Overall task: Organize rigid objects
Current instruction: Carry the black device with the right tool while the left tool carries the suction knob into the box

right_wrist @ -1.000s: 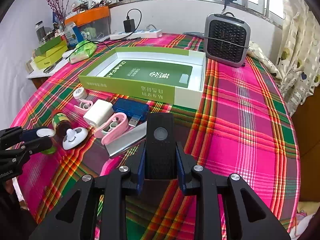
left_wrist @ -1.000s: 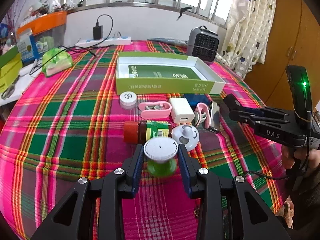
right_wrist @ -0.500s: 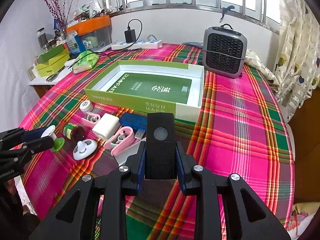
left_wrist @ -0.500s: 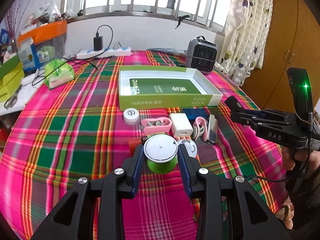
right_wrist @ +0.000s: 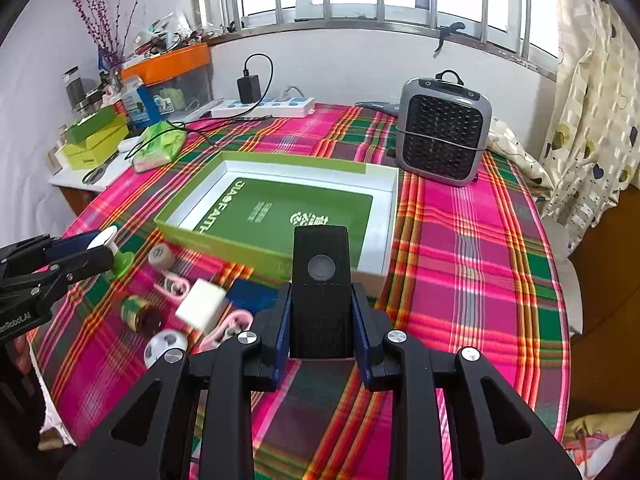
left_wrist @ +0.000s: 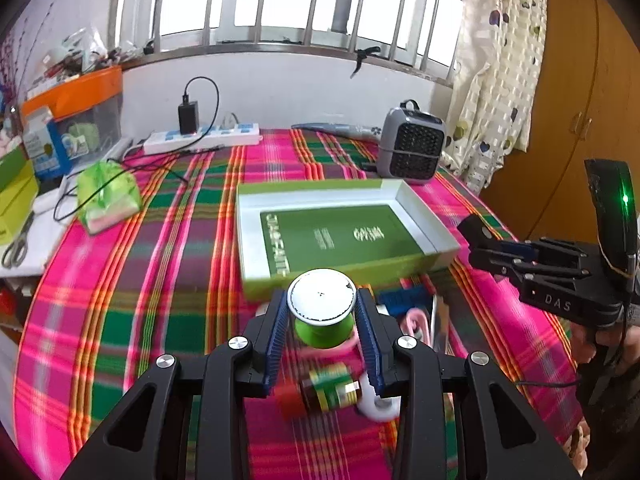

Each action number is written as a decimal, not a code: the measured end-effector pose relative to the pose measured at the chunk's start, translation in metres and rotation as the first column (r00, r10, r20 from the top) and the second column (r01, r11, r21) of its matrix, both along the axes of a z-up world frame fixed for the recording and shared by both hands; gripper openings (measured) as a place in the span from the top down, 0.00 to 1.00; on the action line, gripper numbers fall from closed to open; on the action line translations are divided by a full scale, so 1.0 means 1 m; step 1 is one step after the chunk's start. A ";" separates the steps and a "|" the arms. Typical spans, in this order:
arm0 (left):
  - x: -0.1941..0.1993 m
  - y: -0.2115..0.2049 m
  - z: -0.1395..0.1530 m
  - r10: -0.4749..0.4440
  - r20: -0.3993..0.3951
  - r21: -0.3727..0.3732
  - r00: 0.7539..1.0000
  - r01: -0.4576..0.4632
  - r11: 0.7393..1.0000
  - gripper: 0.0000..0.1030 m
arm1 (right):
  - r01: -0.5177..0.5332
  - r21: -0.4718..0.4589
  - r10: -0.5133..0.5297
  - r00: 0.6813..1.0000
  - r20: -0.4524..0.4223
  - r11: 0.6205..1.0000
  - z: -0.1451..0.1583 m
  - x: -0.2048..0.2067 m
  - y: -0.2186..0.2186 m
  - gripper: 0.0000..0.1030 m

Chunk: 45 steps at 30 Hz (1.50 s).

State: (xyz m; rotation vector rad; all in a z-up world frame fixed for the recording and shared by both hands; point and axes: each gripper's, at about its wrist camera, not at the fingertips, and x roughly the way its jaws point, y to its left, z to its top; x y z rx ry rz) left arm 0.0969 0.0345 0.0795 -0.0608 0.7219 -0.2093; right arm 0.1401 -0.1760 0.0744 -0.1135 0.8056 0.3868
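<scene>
Your left gripper point(left_wrist: 322, 320): jaws clamped on sth, low-centre of frame. Your right gripper point(right_wrist: 321, 312): also clamped, low-centre, pts downward w/ its load.

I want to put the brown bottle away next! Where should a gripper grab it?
Grip the brown bottle across its round, labelled middle, coming from above. It lies on its side on the tablecloth, so its curved sides are free. The white plug lies close beside it.

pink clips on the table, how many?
2. One pink clip lies left of the white charger, near the brown bottle. The other pink clip lies just right of the charger, partly behind the right gripper. More could be hidden there.
</scene>
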 end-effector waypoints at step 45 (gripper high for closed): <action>0.153 -0.001 -0.052 0.019 -0.152 0.049 0.988 -0.012 0.999 0.68 | 0.068 -0.092 -0.080 0.988 -0.132 0.993 -0.043 0.125 0.032 0.73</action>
